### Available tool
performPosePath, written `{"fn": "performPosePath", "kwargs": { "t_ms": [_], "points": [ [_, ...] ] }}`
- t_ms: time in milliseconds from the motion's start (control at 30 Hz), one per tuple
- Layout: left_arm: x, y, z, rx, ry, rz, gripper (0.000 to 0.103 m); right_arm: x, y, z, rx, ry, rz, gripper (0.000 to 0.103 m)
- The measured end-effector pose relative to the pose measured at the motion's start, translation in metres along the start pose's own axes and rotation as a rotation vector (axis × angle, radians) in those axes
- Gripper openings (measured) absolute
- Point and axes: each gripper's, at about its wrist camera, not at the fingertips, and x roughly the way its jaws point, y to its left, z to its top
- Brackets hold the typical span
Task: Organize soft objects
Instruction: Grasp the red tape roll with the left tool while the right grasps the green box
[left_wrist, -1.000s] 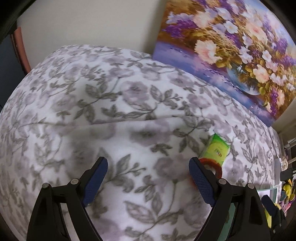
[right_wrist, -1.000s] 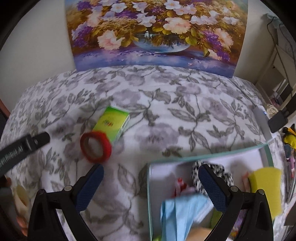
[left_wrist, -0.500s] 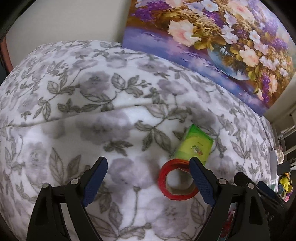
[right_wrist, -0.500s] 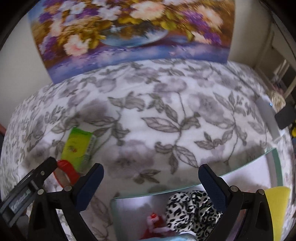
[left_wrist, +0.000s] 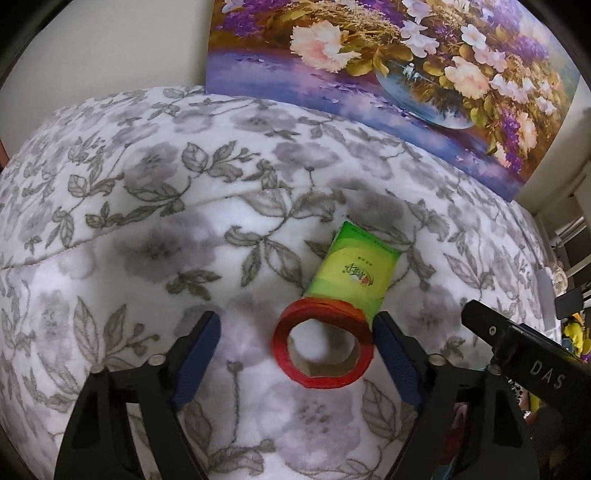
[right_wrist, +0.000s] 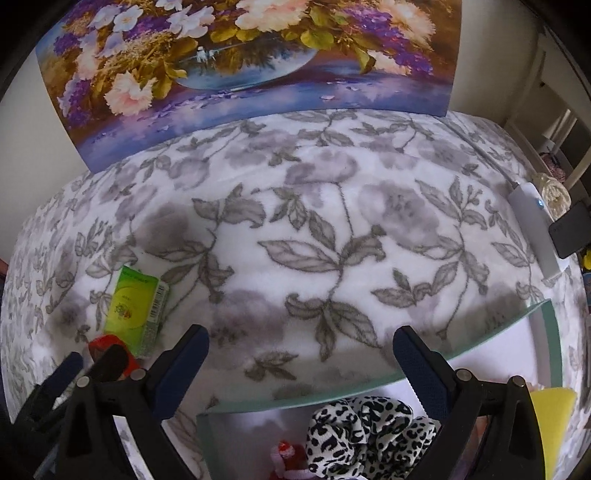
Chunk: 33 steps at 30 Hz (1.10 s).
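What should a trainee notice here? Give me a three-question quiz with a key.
1. True or false: the left claw is shut on the red tape roll.
2. Which item touches the roll's far side? A) green tissue pack B) yellow sponge C) leopard-print scrunchie
3. Fill in: the scrunchie lies inside the white ____.

Key: 1 false, its jaws are open with the roll between the fingertips. 2 A. 3 box.
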Motion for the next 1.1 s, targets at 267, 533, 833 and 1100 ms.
{"fn": "performPosePath", "kwargs": {
  "t_ms": [267,533,833,1100],
  "points": [
    [0.004,-0.008,-0.003,0.027,0.020,-0.065,0.057,-0.002,0.015,0.006,-0.023,0.012,0.041,0.101],
    [-0.006,0.023,0.007,-0.061,0.008,-0.030,0.056,-0.005,0.039,0.009,-0.058,0.024,0.088,0.101],
    [-0.029,0.081,0.020,-0.193,-0.049,0.100,0.056,0.002,0.087,0.009,-0.124,0.045,0.150,0.097],
    [-0.035,0.105,0.024,-0.234,-0.055,0.102,0.056,0.023,0.121,0.003,-0.170,0.092,0.149,0.083]
  ]
}}
